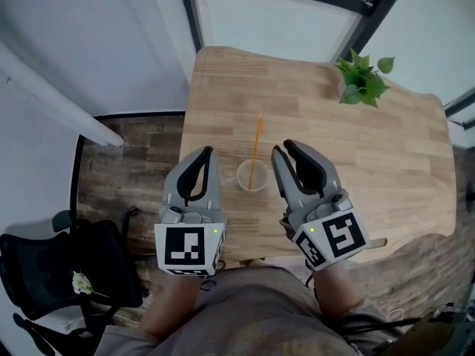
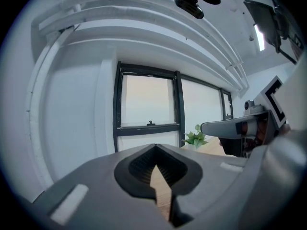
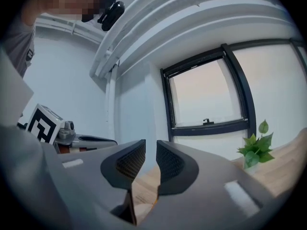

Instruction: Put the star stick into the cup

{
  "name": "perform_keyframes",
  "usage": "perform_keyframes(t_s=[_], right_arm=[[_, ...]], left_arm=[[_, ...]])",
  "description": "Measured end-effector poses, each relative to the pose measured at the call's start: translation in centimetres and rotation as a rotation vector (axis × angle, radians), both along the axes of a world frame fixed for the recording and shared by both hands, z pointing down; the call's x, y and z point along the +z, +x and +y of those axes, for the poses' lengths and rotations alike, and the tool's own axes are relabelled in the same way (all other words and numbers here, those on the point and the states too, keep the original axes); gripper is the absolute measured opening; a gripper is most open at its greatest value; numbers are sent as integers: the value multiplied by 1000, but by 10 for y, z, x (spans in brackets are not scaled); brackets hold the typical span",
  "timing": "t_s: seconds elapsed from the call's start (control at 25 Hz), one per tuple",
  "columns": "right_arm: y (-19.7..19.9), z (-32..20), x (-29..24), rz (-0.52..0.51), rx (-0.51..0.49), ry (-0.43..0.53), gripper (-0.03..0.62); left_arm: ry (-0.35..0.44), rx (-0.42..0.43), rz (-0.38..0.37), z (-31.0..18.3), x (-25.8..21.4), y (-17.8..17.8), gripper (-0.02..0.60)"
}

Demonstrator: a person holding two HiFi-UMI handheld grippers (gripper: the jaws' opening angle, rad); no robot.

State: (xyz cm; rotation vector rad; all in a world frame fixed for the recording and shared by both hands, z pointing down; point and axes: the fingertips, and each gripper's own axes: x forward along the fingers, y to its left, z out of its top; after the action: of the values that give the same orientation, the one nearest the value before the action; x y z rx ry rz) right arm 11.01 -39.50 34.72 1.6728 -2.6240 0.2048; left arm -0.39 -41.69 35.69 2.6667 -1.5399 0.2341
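A thin orange stick (image 1: 255, 150) stands tilted in a pale cup (image 1: 252, 176) near the front edge of the wooden table (image 1: 386, 147). Its top leans away from me, and I cannot make out a star on it. In the head view my left gripper (image 1: 208, 151) hovers just left of the cup with its fingertips meeting and nothing between them. My right gripper (image 1: 286, 147) hovers just right of the cup, with a narrow gap between its jaws and nothing held. Both gripper views point up at the window; the left gripper (image 2: 156, 146) and the right gripper (image 3: 150, 145) show no cup.
A small green potted plant (image 1: 362, 80) stands at the table's far right; it also shows as the plant (image 2: 194, 138) and the plant (image 3: 254, 150). A black chair (image 1: 59, 273) is on the wood floor at lower left. Dark-framed windows lie beyond the table.
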Motion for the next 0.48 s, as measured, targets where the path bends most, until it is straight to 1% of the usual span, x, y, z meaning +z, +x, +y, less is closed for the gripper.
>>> perform_keyframes(t_s=[0.16,0.28,0.48], right_arm=[[10,15,-37,6,16,84,55],[18,25,-63,6,31,144,24],[17,42,-87,15,22,202,23]], left_arm=[[81,-27,1,16,-36,-5,0],[127,-45,8,27,-56,-8,0],[186,-62,11,44,-79,-9,0]])
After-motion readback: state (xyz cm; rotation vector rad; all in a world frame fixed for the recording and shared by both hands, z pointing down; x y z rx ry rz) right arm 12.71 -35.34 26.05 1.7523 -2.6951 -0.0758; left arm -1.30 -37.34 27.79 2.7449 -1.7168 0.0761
